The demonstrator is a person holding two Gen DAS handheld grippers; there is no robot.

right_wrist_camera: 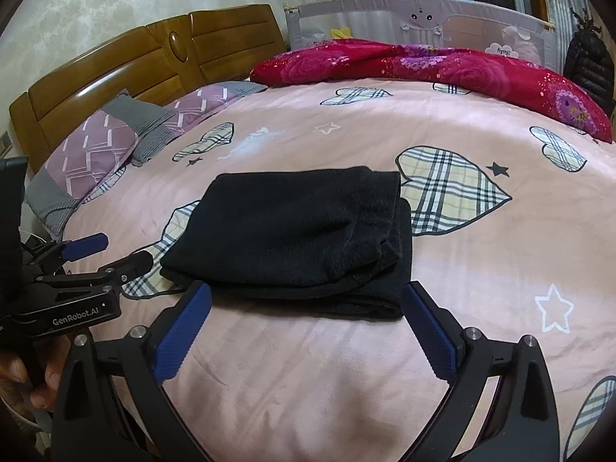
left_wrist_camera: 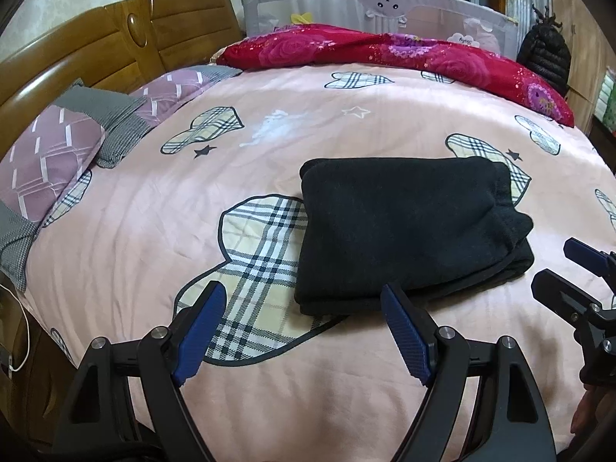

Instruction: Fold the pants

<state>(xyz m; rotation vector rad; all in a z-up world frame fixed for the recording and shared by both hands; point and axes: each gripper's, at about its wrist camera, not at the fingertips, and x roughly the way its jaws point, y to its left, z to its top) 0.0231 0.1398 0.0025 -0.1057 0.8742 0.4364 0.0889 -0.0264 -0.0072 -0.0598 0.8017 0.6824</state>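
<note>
Black pants (left_wrist_camera: pixel 408 231) lie folded into a thick, squarish bundle near the middle of a bed (left_wrist_camera: pixel 134 231) covered in pink bedding printed with plaid shapes. Both handheld grippers hover just short of the bundle's near edge, touching nothing. The left gripper (left_wrist_camera: pixel 304 304) has its jaws spread wide and empty; the right gripper (right_wrist_camera: pixel 308 304) is likewise spread and empty. The fold looks finished or nearly so. If anything remains, it is probably tidying: the layers at the bundle's right end sit uneven, so a light pinch there, easing the edges into line without dragging the whole stack, would serve best. The left view shows that stepped right end clearly, with the upper layer bulging over the lower, and the other gripper only at its right margin. The right view shows the bundle's left corner and the left gripper from the side, with a hand (right_wrist_camera: pixel 23 381) on its handle. Pillows (left_wrist_camera: pixel 50 161) and a red quilt (left_wrist_camera: pixel 423 57) lie well apart, toward the bed's far sides.
</note>
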